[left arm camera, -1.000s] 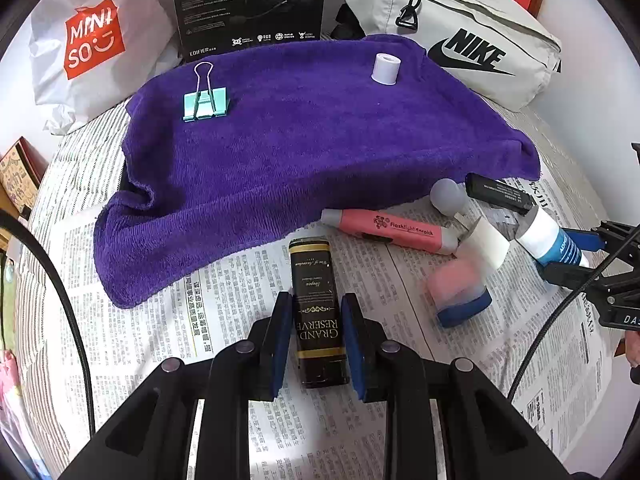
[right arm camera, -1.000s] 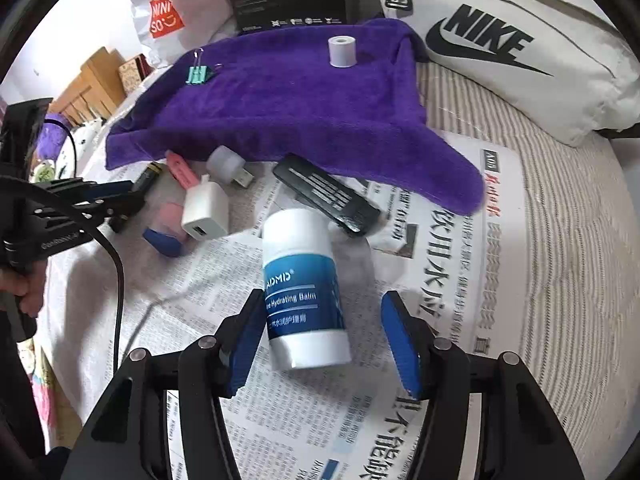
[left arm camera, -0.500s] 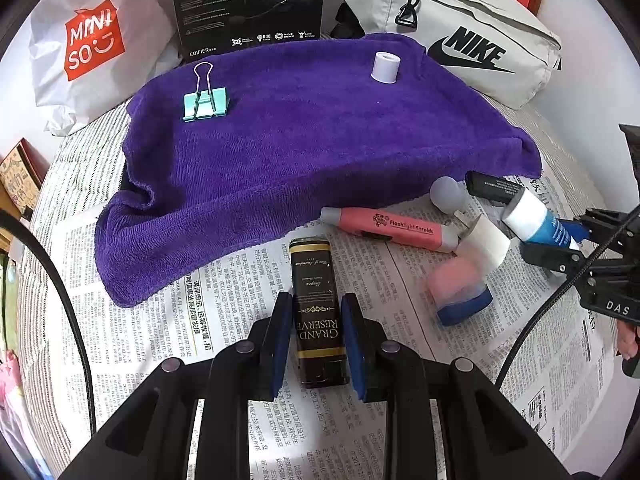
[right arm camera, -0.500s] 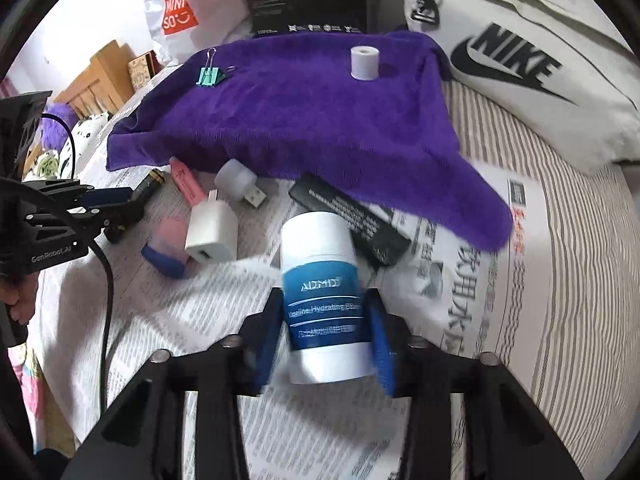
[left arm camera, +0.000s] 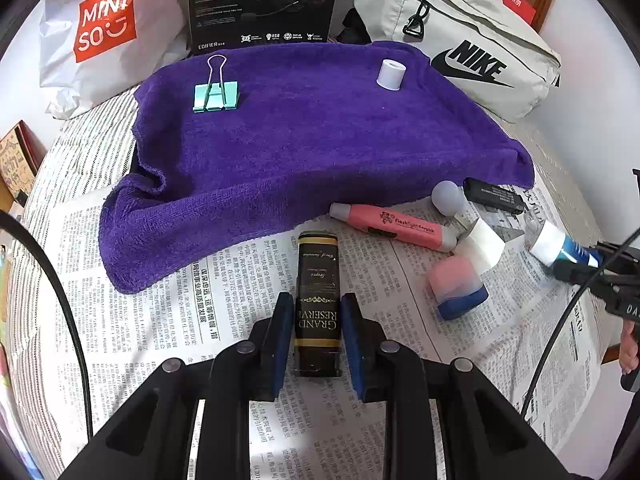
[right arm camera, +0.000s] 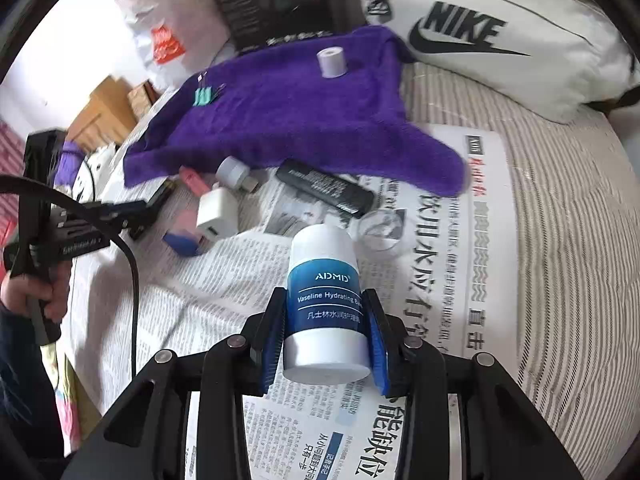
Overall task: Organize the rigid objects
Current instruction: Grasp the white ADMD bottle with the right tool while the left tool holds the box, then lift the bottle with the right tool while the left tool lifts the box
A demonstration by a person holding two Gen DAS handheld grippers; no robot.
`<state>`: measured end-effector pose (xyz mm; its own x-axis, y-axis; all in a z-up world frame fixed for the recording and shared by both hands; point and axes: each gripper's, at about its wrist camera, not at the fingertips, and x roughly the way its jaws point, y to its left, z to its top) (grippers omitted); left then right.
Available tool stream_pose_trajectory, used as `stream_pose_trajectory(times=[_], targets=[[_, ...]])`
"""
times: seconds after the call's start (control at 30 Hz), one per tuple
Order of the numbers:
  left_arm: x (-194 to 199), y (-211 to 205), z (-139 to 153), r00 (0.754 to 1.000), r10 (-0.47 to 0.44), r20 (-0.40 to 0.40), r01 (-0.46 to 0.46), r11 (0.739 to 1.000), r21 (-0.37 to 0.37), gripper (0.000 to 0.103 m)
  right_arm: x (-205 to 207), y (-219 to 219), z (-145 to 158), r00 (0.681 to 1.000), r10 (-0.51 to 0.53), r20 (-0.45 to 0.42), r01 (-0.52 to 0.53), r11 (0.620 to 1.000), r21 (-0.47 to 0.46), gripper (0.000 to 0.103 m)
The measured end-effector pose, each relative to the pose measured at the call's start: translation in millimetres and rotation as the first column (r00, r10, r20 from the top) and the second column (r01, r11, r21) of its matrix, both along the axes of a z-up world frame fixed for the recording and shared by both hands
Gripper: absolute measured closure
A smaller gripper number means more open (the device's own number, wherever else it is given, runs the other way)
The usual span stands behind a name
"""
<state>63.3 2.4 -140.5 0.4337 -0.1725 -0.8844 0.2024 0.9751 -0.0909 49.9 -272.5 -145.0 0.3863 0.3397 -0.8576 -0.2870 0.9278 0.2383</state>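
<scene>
Left claw [left arm camera: 316, 312]: pressed onto the sides of the black rectangular box with gold "Grand Reserve" lettering [left arm camera: 318, 280], which lies flat on the newspaper sheets [left arm camera: 160, 320] near the bed's front edge.
Right claw [right arm camera: 326, 316]: pinching the white cylindrical balm bottle with a blue "ADMD" label [right arm camera: 324, 300], held tilted above the newspaper, its rounded cap pointing away from the camera.
Bed [right arm camera: 560, 240]: striped cover, spread with newspaper at the front and a purple fleece towel [left arm camera: 300, 140] toward the back.
On the towel: a mint-green metal binder clip [left arm camera: 216, 96] near its back left corner, a small white plastic cylinder [left arm camera: 391, 74] standing upright near its back right corner.
On the newspaper, right of the black box: a pink pen-shaped tool with a grey tip [left arm camera: 392, 226], a white cube charger [right arm camera: 218, 216], a pink block with a blue base [left arm camera: 458, 286], a grey round-headed USB lamp [right arm camera: 236, 172], a flat black bar with white print [right arm camera: 324, 186].
Back edge: white Nike bag [left arm camera: 460, 36], black Edifier carton [left arm camera: 260, 0], white Miniso bag [left arm camera: 104, 24].
</scene>
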Motion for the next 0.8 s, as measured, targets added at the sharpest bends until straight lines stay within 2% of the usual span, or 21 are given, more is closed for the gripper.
stream_pose_trajectory(times=[0.1, 0.3, 0.53, 0.6, 0.8], targets=[[0, -2, 0, 1.000, -0.004, 0.000, 0.004, 1.000, 0.019, 0.080, -1, 8, -5, 1.000, 0.007, 0.020, -0.007, 0.999, -0.043, 0.066], [3, -17, -1, 0.999, -0.035, 0.009, 0.034, 0.991, 0.128, 0.080, -4, 21, -11, 0.998, 0.024, 0.052, -0.018, 0.995, -0.100, 0.065], [9, -21, 0, 0.999, -0.048, 0.004, 0.047, 0.989, 0.138, 0.080, 3, 27, -14, 0.997, 0.025, 0.070, -0.017, 0.993, -0.114, 0.060], [9, -22, 0, 0.999, -0.050, 0.005, 0.049, 0.990, 0.134, 0.080, 5, 26, -13, 0.997, 0.014, 0.080, -0.005, 0.994, -0.106, 0.066], [0, -16, -1, 0.998, -0.056, 0.007, 0.055, 0.994, 0.096, 0.080, 2, 17, -13, 0.998, 0.002, 0.060, 0.001, 0.999, -0.048, 0.067]])
